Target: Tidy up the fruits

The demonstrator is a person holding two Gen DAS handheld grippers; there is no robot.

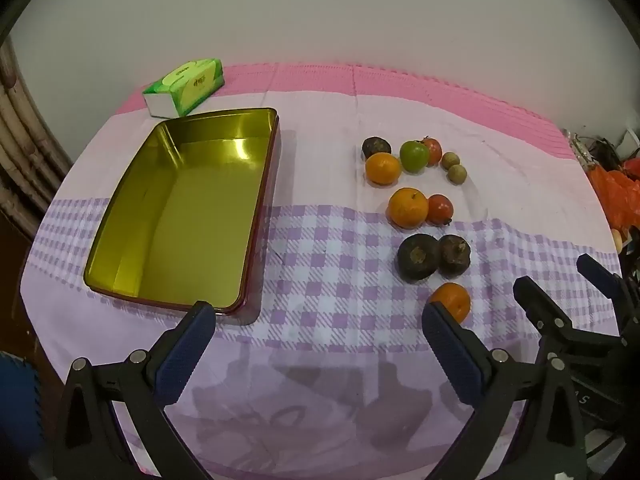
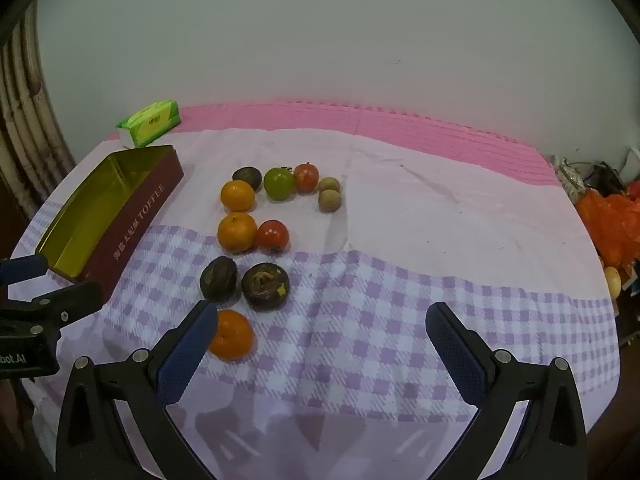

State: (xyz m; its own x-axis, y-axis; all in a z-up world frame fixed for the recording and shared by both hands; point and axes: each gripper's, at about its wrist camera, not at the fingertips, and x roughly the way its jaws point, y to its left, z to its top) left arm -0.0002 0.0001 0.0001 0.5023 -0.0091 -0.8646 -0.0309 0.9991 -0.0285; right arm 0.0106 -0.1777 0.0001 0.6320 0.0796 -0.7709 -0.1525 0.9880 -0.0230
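An empty gold-lined tin (image 1: 180,216) with dark red sides sits at the table's left; in the right wrist view the tin (image 2: 132,216) reads TOFFEE. Loose fruit lies to its right: oranges (image 1: 408,207) (image 2: 237,233), a green fruit (image 1: 414,155) (image 2: 279,183), red tomatoes (image 1: 440,209) (image 2: 273,236), dark round fruits (image 1: 418,258) (image 2: 265,286) and small tan fruits (image 1: 457,173) (image 2: 330,201). My left gripper (image 1: 318,316) hangs open above the cloth between tin and fruit. My right gripper (image 2: 322,318) is open too, its left finger next to the nearest orange (image 2: 232,335) (image 1: 452,301).
A green tissue pack (image 1: 185,86) (image 2: 149,122) lies behind the tin near the wall. The table wears a pink and lilac checked cloth (image 1: 340,280). Orange bags and clutter (image 2: 612,220) sit off the right edge.
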